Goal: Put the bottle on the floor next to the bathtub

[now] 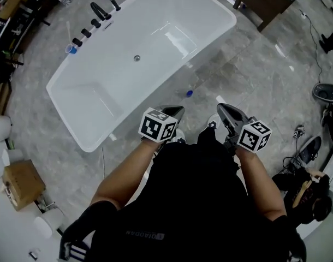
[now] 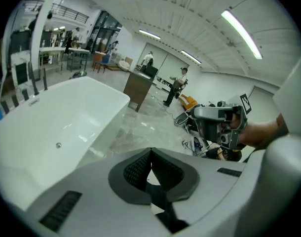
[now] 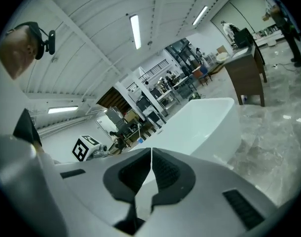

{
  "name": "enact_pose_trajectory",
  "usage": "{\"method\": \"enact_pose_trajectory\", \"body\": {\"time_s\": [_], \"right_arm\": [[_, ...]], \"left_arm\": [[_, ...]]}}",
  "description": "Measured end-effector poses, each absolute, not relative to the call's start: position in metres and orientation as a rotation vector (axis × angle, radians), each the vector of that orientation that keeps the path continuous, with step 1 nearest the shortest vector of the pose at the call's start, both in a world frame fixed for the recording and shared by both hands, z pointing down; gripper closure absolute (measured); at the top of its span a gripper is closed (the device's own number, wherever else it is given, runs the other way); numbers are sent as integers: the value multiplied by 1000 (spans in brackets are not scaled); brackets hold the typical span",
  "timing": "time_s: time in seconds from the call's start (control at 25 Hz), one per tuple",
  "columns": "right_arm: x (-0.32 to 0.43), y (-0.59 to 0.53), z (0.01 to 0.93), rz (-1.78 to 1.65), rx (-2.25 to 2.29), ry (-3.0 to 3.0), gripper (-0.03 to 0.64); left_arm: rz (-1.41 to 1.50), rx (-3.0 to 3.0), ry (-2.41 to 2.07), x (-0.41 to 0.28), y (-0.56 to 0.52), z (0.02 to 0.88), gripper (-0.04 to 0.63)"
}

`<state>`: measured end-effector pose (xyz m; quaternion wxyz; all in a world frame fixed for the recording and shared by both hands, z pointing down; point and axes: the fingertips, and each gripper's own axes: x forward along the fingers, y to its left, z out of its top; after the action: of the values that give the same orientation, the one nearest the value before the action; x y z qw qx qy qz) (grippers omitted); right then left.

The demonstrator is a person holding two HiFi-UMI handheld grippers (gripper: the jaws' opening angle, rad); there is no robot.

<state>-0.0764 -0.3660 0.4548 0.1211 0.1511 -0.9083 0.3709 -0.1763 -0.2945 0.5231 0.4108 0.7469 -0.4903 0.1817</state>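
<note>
Grey marbled floor (image 1: 248, 75) carries the task's thing: a small clear bottle with a blue cap (image 1: 189, 93) sits on it just beside the near long wall of the white freestanding bathtub (image 1: 172, 31), toward the tub's end nearer the dark wooden cabinet (image 1: 265, 1). It is too small to tell whether the bottle stands upright or lies on its side.

Left claw (image 1: 174, 111): jaws together, nothing between them; its own view shows the ribbed pads (image 2: 138, 169) meeting along one line. Right claw (image 1: 224, 109): jaws likewise together and empty, pads (image 3: 163, 169) closed on each other. Both are held close before the person's black top, well apart from the bottle and well above the floor.

Assessment: placement appears complete, and the step in hand is judged to be a clean finish.

Recommendations:
- Keep both claws closed and clear of the bottle's spot; no further contact seems needed.
- Confirm the bottle's attitude from a closer look. If it lies down, it may roll on the smooth floor, and a light regrip at mid-body would set it upright.
- Step back with care; the bottle lies near the person's standing place and a foot could knock it away from the tub.
</note>
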Motion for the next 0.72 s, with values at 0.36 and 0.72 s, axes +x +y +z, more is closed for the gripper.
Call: {"method": "enact_pose_trajectory", "body": {"time_s": [0.36,0.72], "right_arm": [[-82,-329,402,999,432,-2757,581],[-82,-309,383,908,314,-2825,580]], "left_arm": [[437,2056,-1274,-173,-263,456,578],[363,2079,-1372,-161,-246,429,578]]}}
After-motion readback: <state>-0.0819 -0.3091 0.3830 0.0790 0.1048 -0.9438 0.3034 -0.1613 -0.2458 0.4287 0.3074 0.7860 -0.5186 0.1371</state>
